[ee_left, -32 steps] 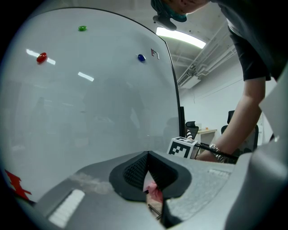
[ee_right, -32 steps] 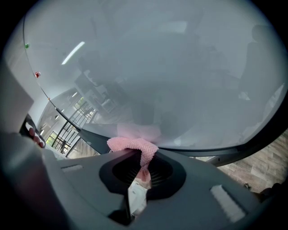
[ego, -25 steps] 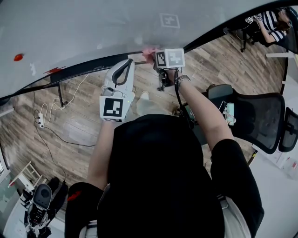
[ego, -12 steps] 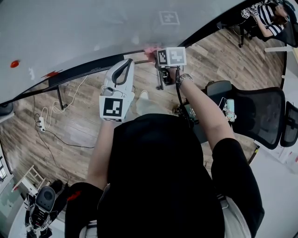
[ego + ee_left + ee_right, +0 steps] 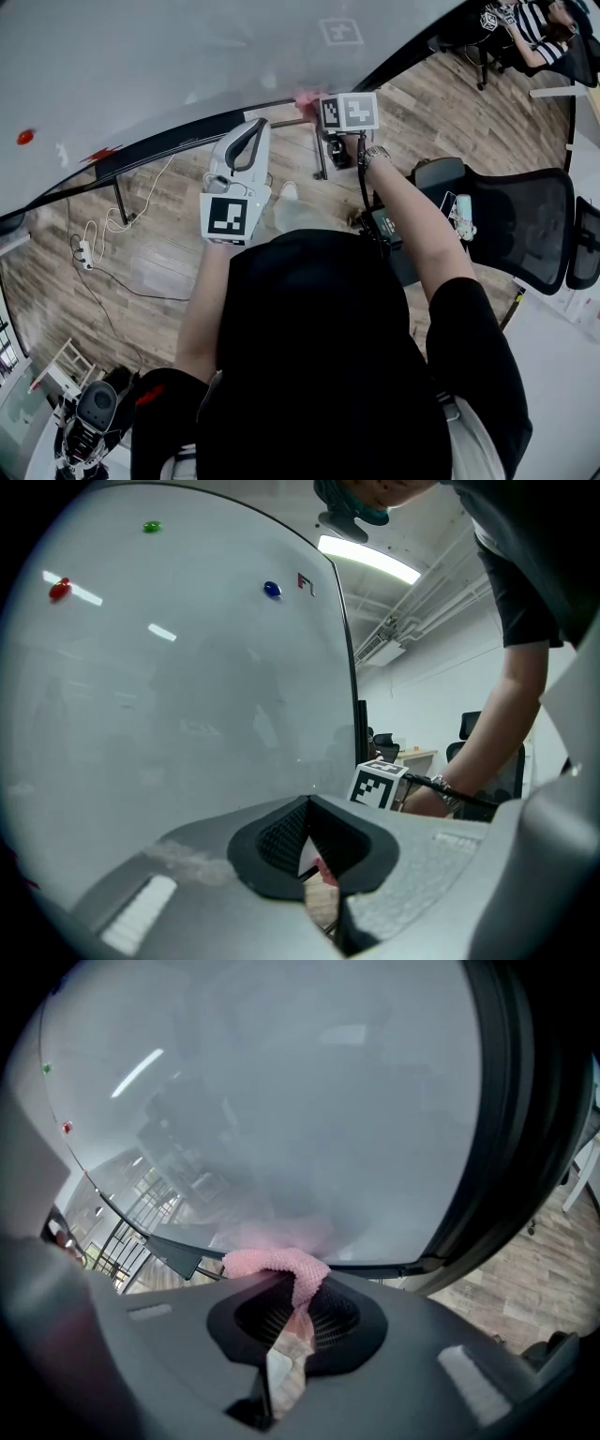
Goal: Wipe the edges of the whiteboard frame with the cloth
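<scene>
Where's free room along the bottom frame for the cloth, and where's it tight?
Left of the cloth, the bottom frame runs bare up to the red smear. Right of it the corner is close, and a chair crowds the floor near the right tongs.

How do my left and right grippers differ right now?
The right gripper clamps the pink cloth; the left gripper holds nothing. The right gripper presses its cloth against the lower whiteboard frame; the left gripper puts nothing on that frame. Shared: both have their jaws drawn together and point at the whiteboard.
</scene>
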`<control>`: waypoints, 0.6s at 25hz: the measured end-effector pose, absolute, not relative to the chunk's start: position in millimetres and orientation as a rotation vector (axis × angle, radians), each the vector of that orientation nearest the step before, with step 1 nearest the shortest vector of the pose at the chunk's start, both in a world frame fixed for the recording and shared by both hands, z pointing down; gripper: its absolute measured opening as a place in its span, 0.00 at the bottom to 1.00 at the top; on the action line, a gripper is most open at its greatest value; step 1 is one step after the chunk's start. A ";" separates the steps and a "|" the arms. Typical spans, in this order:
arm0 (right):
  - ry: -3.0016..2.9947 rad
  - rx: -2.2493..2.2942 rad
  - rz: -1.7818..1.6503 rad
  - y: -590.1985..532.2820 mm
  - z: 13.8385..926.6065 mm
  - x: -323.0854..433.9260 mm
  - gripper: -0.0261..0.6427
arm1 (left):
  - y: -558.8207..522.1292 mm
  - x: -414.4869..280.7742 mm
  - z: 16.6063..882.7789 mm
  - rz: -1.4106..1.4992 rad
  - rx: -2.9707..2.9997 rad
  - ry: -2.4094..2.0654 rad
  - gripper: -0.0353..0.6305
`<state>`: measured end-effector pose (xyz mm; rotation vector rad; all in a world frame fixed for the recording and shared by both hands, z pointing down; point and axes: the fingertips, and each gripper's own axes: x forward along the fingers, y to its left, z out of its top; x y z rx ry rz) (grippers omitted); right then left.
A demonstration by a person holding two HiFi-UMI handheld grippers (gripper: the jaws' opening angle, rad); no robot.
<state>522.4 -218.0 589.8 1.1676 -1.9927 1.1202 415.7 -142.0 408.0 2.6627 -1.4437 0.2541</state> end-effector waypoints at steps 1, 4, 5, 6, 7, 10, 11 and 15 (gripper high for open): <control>-1.991 1.173 1.122 -218.2 589.9 523.8 0.09 | -141.8 415.6 408.2 0.256 2.663 -1.443 0.06; -1.987 1.183 1.118 -218.7 590.8 527.2 0.09 | -141.2 415.0 408.9 0.261 2.663 -1.441 0.06; -1.985 1.185 1.117 -219.1 591.0 527.5 0.09 | -141.5 414.5 408.9 0.260 2.663 -1.441 0.06; -1.983 1.188 1.116 -219.6 590.8 527.7 0.09 | -141.8 414.1 408.8 0.260 2.663 -1.441 0.06; -1.982 1.191 1.114 -220.0 590.3 528.4 0.09 | -141.7 414.3 408.3 0.259 2.667 -1.440 0.06; -1.981 1.203 1.105 -219.1 588.3 534.6 0.09 | -138.4 418.1 406.0 0.261 2.674 -1.440 0.06; -1.980 1.207 1.103 -219.0 588.1 536.9 0.09 | -137.4 418.9 406.0 0.262 2.673 -1.440 0.06; -1.973 1.228 1.100 -221.6 589.3 542.9 0.09 | -136.9 417.5 408.1 0.264 2.668 -1.439 0.06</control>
